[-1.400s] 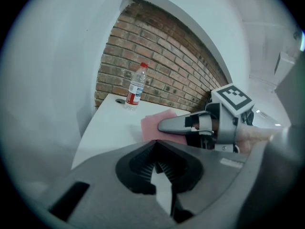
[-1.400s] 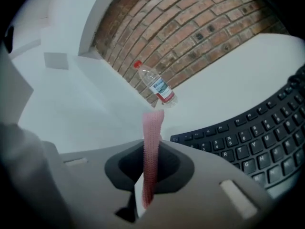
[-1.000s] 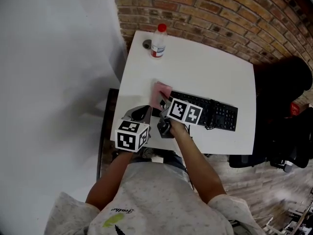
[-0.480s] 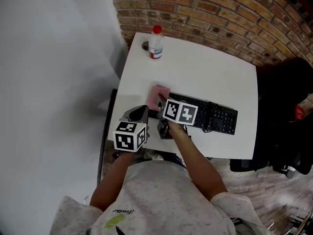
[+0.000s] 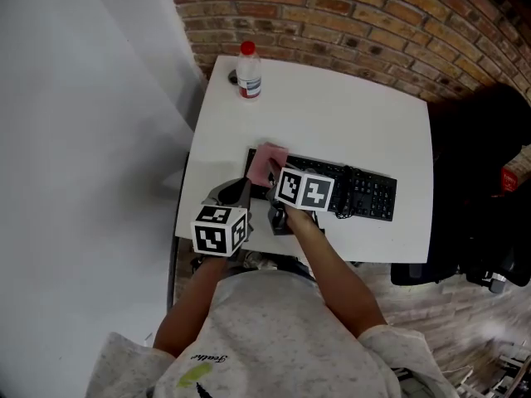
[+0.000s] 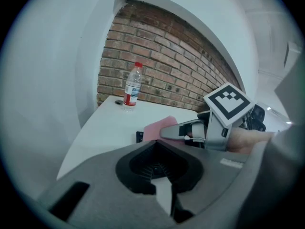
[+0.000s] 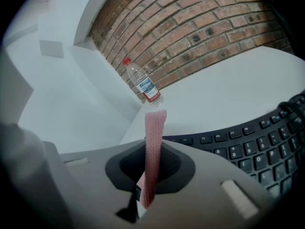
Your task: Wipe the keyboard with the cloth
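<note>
While right gripper (image 7: 148,178) jaws pinch cloth (image 7: 154,132), cloth overlaps keyboard (image 7: 248,147) left end.

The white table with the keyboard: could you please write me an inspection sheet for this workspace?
Surface: white table, set against the brick wall.
Job's things: black keyboard near the front edge; pink cloth over its left end.
Clutter: plastic bottle, upright at the far left corner; small round item beside it.
Grippers: right gripper, fingers shut on the cloth; left gripper, fingers shut, empty, beside it.
Cables: thin dark loop on the keyboard, perhaps its cord.
Surroundings: white wall left, dark chair right, wooden floor.
</note>
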The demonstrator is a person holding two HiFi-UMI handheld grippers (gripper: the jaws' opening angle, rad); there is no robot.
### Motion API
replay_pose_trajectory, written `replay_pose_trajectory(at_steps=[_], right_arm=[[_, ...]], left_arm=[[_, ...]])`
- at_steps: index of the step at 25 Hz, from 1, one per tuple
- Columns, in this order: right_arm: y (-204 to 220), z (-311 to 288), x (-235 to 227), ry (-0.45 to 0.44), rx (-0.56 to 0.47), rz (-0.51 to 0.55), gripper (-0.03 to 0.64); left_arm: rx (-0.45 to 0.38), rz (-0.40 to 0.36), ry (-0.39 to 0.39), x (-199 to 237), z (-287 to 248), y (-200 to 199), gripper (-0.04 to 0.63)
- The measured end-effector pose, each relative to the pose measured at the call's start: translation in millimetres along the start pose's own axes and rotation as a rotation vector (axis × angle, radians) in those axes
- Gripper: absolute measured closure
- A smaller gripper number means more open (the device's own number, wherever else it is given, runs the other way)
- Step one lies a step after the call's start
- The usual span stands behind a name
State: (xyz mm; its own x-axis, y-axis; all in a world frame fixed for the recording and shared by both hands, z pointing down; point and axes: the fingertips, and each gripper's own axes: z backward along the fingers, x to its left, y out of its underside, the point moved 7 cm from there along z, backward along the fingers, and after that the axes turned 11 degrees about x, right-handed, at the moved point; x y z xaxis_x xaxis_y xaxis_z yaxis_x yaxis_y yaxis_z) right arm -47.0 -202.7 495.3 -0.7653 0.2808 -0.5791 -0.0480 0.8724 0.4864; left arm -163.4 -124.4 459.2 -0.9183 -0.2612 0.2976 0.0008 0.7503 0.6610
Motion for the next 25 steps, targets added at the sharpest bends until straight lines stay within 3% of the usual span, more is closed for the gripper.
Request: replay_pose_trajectory(at_steps=[25], right_arm=[[4, 62, -61, 0.113, -0.051, -0.048, 0.601]], left_arm=[[0.037, -0.112, 0.106, -61, -30, -8, 0.6]])
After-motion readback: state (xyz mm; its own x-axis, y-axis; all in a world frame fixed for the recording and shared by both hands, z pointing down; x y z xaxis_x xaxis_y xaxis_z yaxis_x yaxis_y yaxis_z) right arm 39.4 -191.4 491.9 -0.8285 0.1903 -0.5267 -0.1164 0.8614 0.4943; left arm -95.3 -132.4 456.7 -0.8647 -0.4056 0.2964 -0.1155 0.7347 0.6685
